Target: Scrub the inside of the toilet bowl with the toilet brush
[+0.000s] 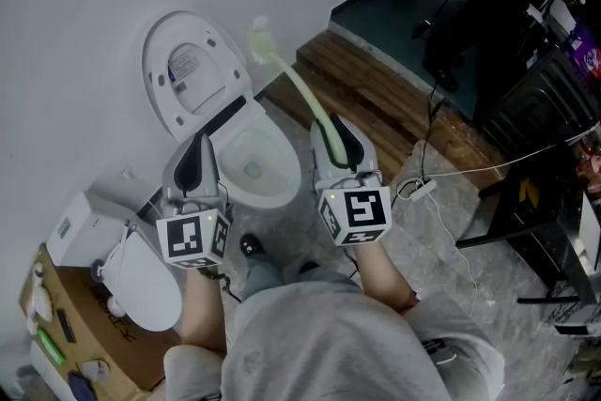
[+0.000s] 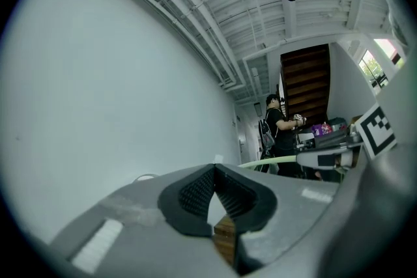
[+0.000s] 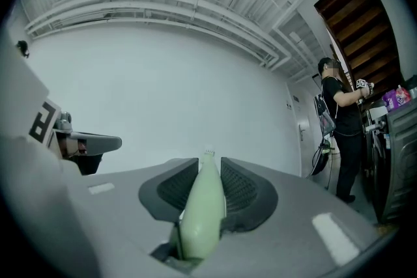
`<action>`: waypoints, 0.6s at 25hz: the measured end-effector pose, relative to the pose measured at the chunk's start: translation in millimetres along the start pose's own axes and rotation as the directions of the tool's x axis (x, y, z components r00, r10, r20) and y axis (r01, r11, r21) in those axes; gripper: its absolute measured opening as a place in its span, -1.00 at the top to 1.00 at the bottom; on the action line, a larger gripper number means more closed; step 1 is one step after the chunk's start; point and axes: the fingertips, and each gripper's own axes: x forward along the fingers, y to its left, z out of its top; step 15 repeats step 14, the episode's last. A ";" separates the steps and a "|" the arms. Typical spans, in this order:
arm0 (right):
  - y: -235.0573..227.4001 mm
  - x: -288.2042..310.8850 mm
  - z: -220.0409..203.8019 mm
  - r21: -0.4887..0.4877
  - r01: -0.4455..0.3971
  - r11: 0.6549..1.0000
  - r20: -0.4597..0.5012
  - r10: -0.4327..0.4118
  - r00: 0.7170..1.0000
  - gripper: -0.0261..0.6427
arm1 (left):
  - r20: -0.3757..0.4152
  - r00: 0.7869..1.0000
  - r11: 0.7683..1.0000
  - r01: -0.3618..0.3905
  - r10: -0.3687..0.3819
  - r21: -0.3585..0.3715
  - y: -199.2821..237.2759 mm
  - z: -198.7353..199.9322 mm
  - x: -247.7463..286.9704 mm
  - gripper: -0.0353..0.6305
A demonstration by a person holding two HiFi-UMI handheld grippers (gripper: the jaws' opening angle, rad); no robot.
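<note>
The white toilet bowl [image 1: 254,166] stands against the wall with its lid [image 1: 192,70] raised. My right gripper [image 1: 336,141] is shut on the handle of a pale green toilet brush [image 1: 305,89]. The brush slants up and away, and its head [image 1: 260,38] hangs in the air near the wall, above the bowl's far right side. In the right gripper view the handle [image 3: 202,211] sits clamped between the pads of that gripper [image 3: 208,163]. My left gripper [image 1: 194,160] hovers at the bowl's left rim; its jaws [image 2: 214,169] meet at the tips with nothing in them.
A wooden step [image 1: 376,99] lies right of the toilet, with cables [image 1: 423,188] on the stone floor beside it. A white tank [image 1: 80,225], a white seat-like part [image 1: 141,282] and a cardboard box [image 1: 84,343] crowd the near left. A person [image 3: 342,120] stands at the far right.
</note>
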 end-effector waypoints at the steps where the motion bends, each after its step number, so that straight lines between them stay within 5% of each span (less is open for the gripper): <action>1: -0.5 -0.6 0.2 0.000 -0.001 1.000 0.001 0.001 1.000 0.61 | 0.001 1.000 1.000 -0.001 0.001 -0.001 -0.8 0.3 -0.1 0.88; 15: -5.2 -2.5 0.4 0.005 -0.003 1.000 0.006 0.003 1.000 0.61 | 0.003 1.000 1.000 -0.002 0.002 -0.006 -5.9 1.7 2.2 0.88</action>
